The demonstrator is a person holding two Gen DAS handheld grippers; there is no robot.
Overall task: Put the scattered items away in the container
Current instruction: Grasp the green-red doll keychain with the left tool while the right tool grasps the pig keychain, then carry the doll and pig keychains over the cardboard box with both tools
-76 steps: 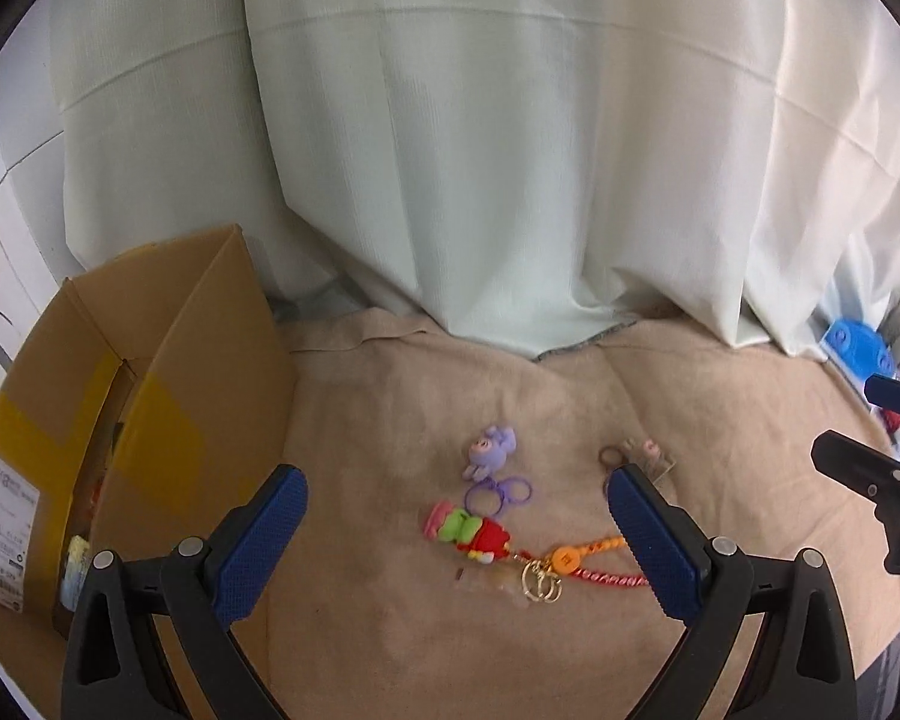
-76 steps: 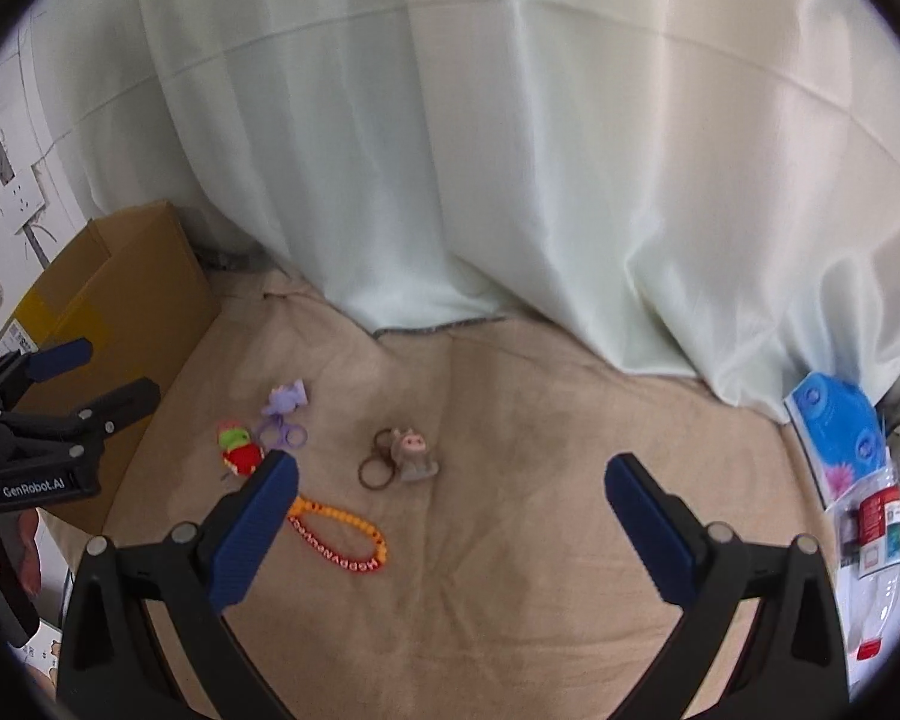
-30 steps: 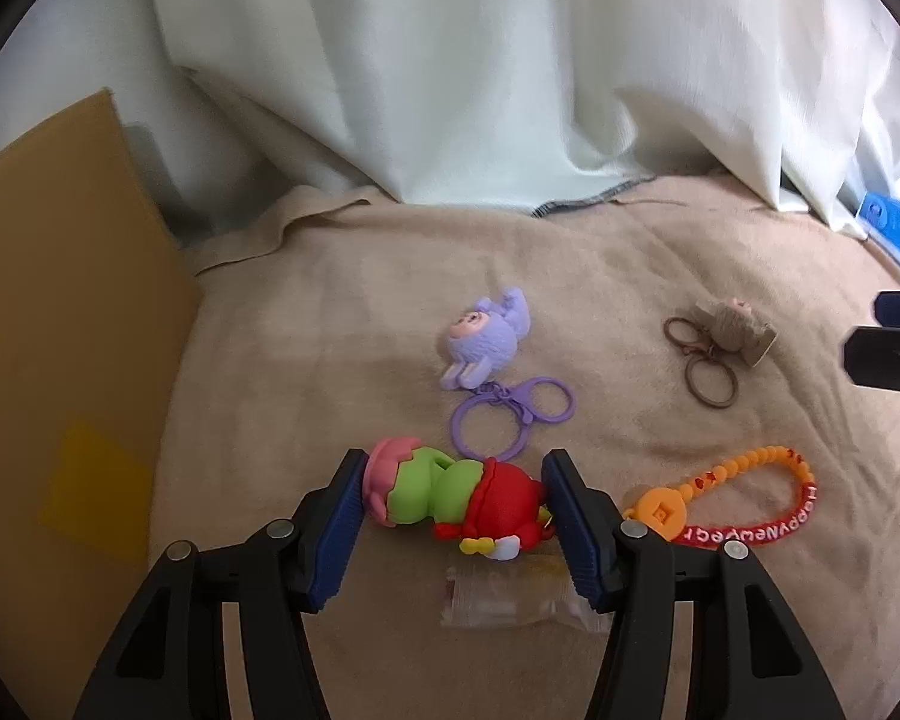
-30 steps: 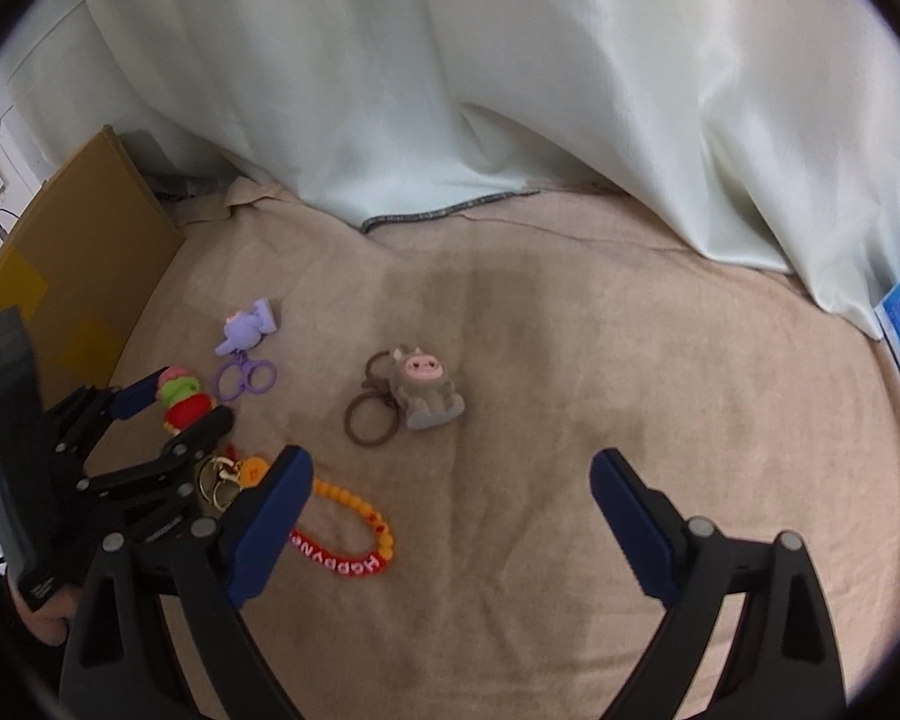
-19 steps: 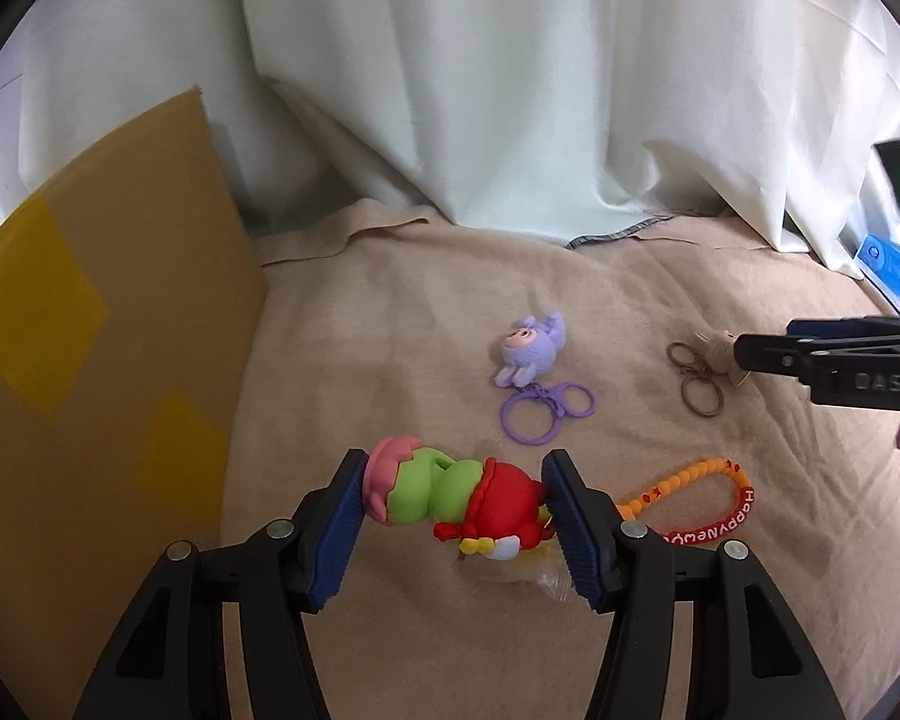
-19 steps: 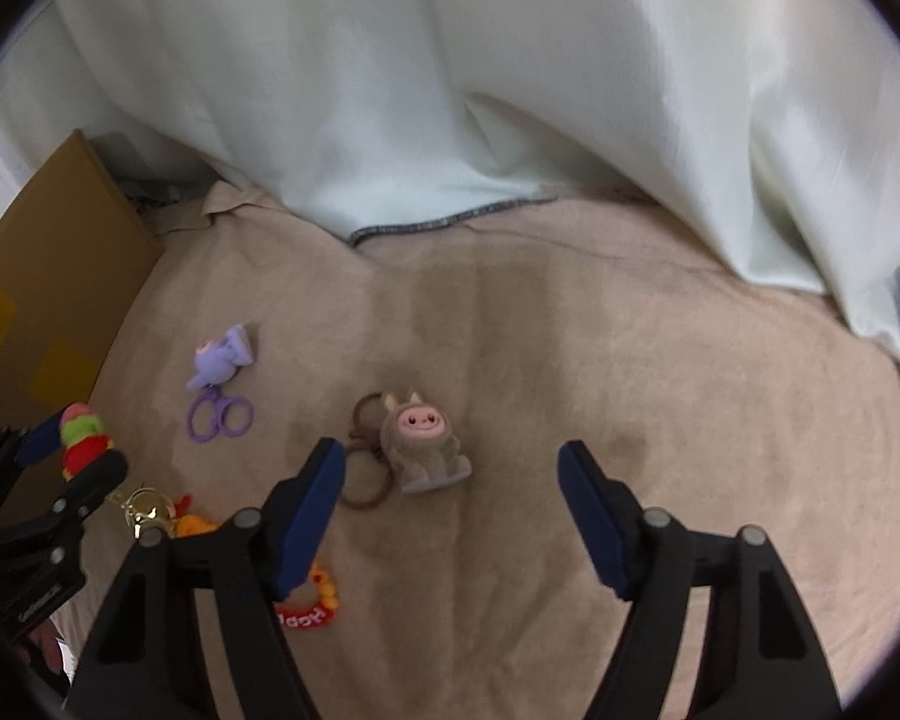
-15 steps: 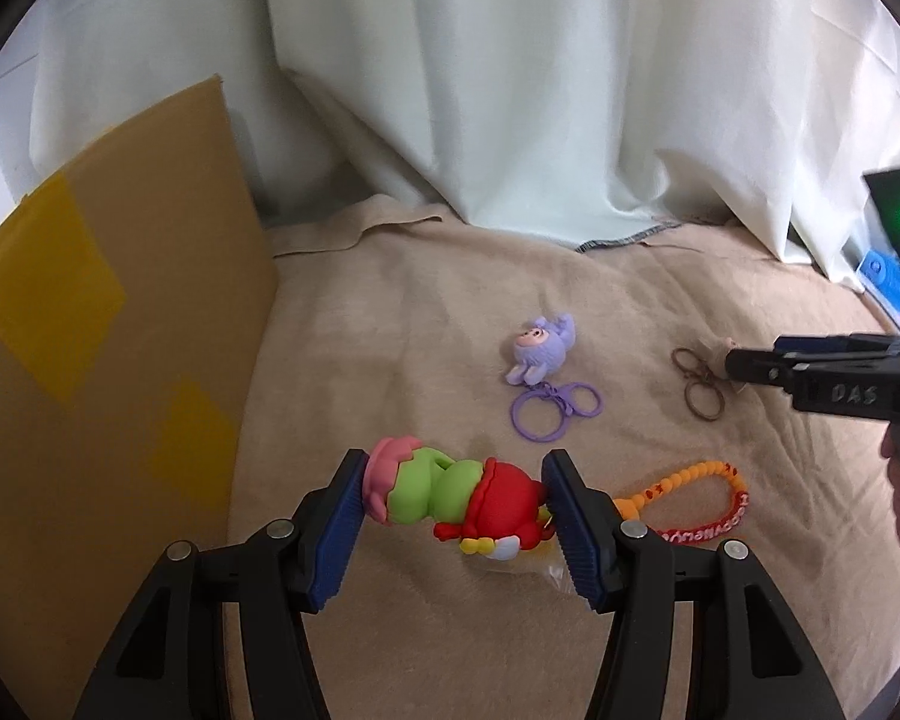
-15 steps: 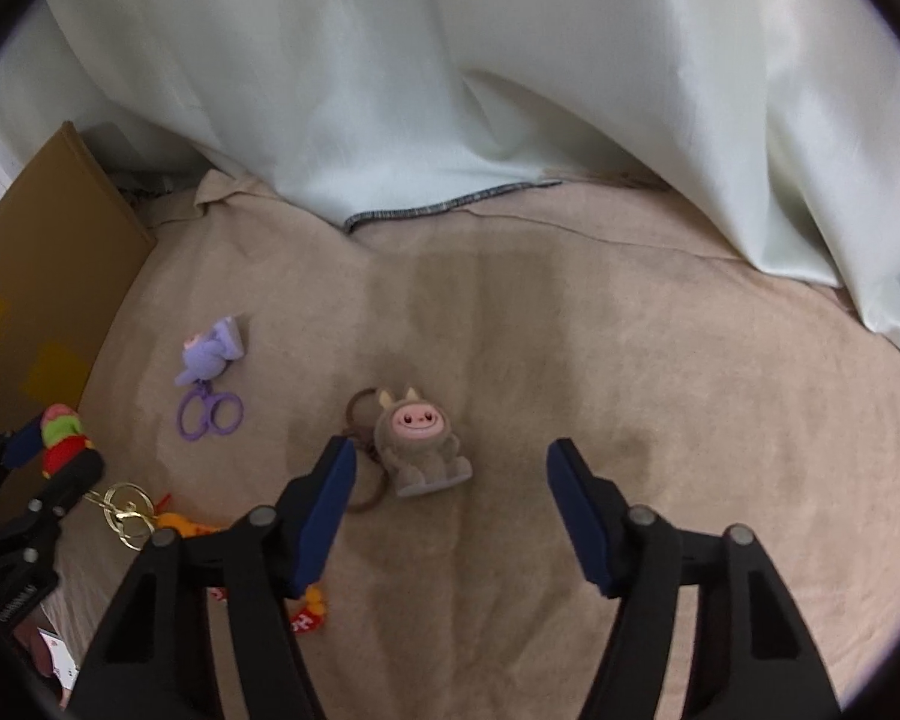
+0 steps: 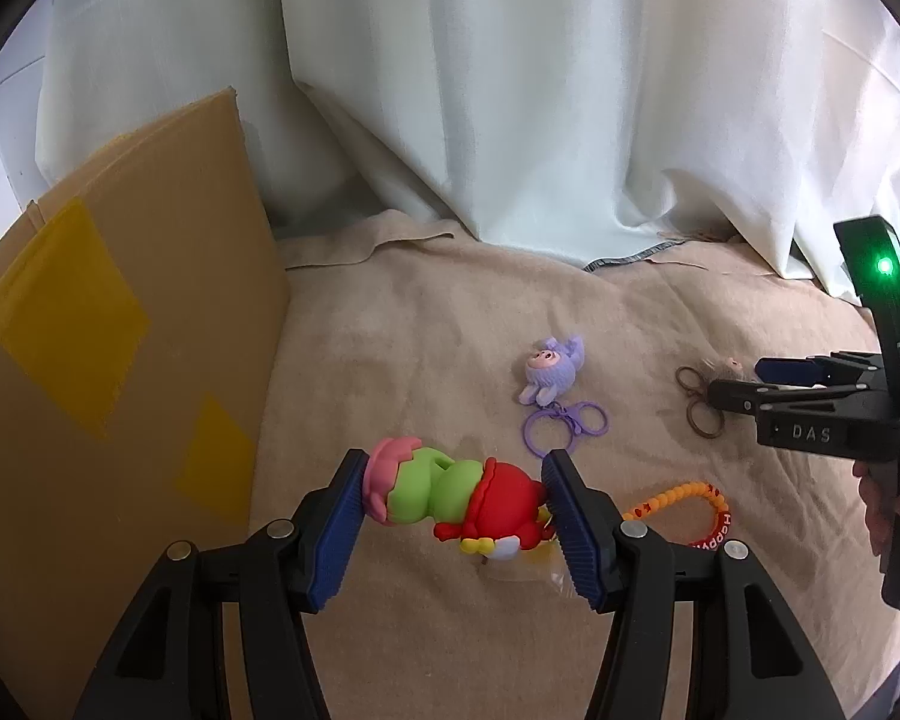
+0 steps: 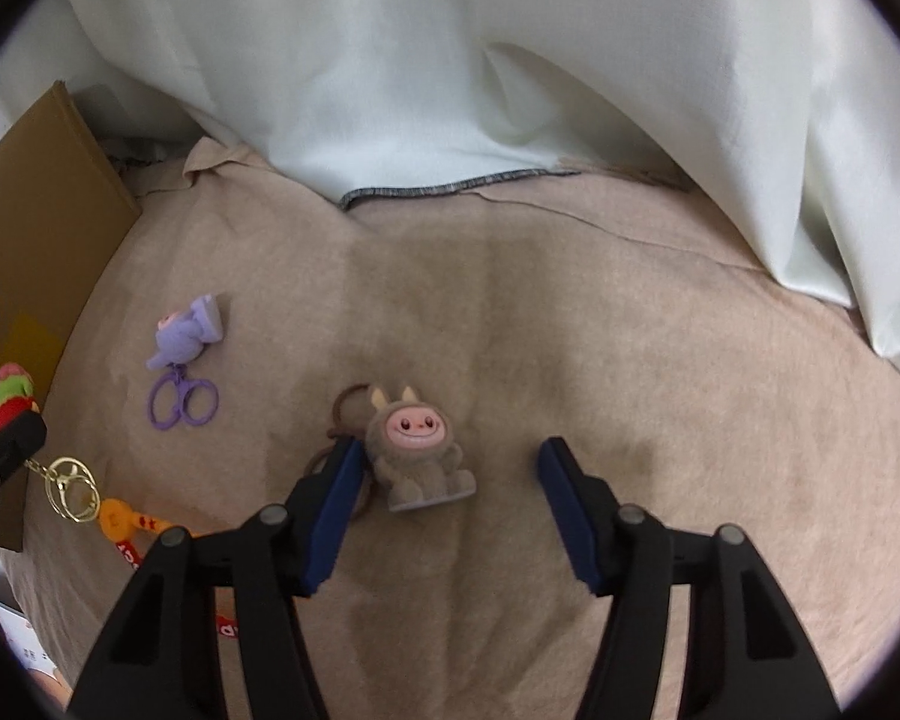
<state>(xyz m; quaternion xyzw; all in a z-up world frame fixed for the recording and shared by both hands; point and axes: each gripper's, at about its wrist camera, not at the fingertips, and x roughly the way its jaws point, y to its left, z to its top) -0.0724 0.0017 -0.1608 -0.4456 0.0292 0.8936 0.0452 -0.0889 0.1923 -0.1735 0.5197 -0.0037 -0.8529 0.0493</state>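
Left wrist view showed the left gripper clamped on a red, green and pink toy keychain, its blue pads pressed against the pink end on one side and the red end on the other, with the toy held clear of the beige cloth. An orange beaded strap trailed from the toy's red end and lay partly on the cloth. To the left stood the cardboard box, its flap bearing yellow tape patches. A purple plush keychain with its purple rings lay on the cloth further out, well apart from the held toy. In the right wrist view, the right gripper stood open, low over the cloth, with a brown plush keychain between its fingers: the toy sat just beside the left pad, and whether they touched could not be told, while a clear gap separated it from the right pad. Its brown rings lay partly hidden behind the left finger. The same view caught the gold clasp hanging below the held toy at the far left edge. A white curtain draped down onto the cloth behind everything
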